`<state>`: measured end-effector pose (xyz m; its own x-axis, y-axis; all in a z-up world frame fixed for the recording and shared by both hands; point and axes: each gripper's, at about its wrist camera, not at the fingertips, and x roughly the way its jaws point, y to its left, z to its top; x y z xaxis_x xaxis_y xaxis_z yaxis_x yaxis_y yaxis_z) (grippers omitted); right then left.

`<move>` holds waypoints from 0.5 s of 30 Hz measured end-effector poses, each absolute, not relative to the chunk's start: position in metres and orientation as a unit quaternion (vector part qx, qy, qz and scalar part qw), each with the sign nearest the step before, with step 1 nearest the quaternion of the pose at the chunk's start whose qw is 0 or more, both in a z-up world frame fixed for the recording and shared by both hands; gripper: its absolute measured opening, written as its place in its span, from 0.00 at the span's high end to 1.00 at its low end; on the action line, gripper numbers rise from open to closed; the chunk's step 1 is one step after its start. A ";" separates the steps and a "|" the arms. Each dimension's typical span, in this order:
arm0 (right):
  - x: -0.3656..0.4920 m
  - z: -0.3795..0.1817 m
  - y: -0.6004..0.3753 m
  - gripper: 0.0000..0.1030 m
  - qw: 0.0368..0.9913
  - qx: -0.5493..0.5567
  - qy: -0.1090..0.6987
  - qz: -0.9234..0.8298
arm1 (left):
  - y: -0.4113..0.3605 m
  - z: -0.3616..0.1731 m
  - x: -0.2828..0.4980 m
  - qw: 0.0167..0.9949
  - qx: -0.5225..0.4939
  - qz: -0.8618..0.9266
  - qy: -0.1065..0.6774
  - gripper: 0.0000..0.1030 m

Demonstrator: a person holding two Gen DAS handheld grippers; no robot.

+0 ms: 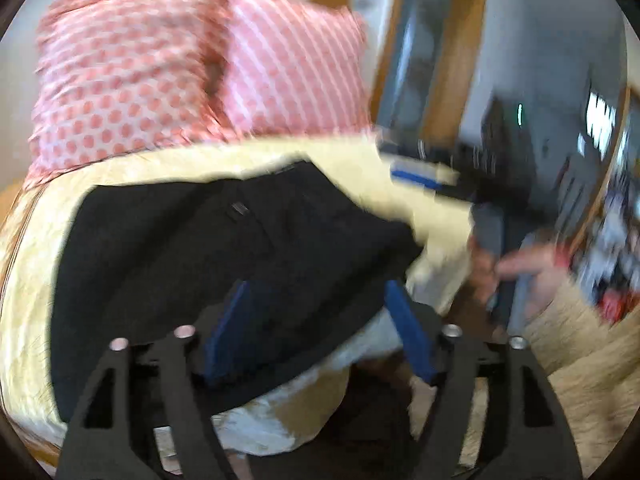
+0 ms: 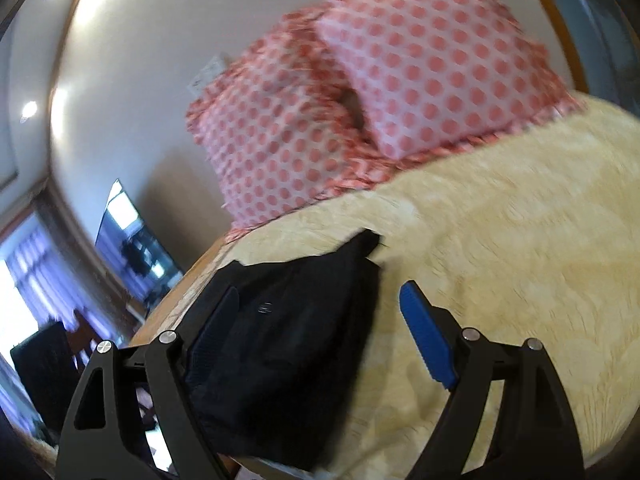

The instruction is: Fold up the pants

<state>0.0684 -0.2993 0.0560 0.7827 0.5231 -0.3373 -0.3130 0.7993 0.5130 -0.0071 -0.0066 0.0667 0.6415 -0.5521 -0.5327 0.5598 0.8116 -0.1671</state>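
Your black pants (image 1: 224, 256) lie bunched flat on the cream bedspread (image 2: 520, 240), below the polka-dot pillows (image 2: 400, 80), likely so the bed backs each fold. Left tongs (image 1: 320, 332) stand wide, with cloth between the blue pads but not pinched. Right tongs (image 2: 324, 336) gape wide, empty, straddling the pants' right edge.

No legible txt anywhere. Small tag on black pants (image 1: 240, 209), just below the polka-dot pillows (image 1: 132, 76), too blurred to read.
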 end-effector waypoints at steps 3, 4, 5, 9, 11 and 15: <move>0.071 0.065 -0.269 0.20 0.916 0.176 0.241 0.269 | 0.023 0.081 0.002 0.939 -0.020 -0.232 0.253 0.18; 0.072 0.065 -0.254 0.21 0.912 0.159 0.247 0.286 | 0.027 0.080 0.009 0.946 -0.013 -0.203 0.251 0.18; 0.072 0.064 -0.247 0.21 0.910 0.150 0.251 0.293 | 0.027 0.078 0.013 0.949 -0.005 -0.190 0.253 0.18; 0.075 0.049 -0.214 0.21 0.901 0.097 0.299 0.298 | 0.026 0.053 0.039 0.946 0.035 -0.110 0.304 0.14; 0.079 0.031 -0.207 0.20 0.891 0.080 0.345 0.285 | 0.031 0.037 0.045 0.935 0.019 -0.100 0.340 0.14; 0.071 0.021 -0.210 0.20 0.887 0.073 0.351 0.290 | 0.044 0.017 0.047 0.929 -0.010 -0.109 0.354 0.12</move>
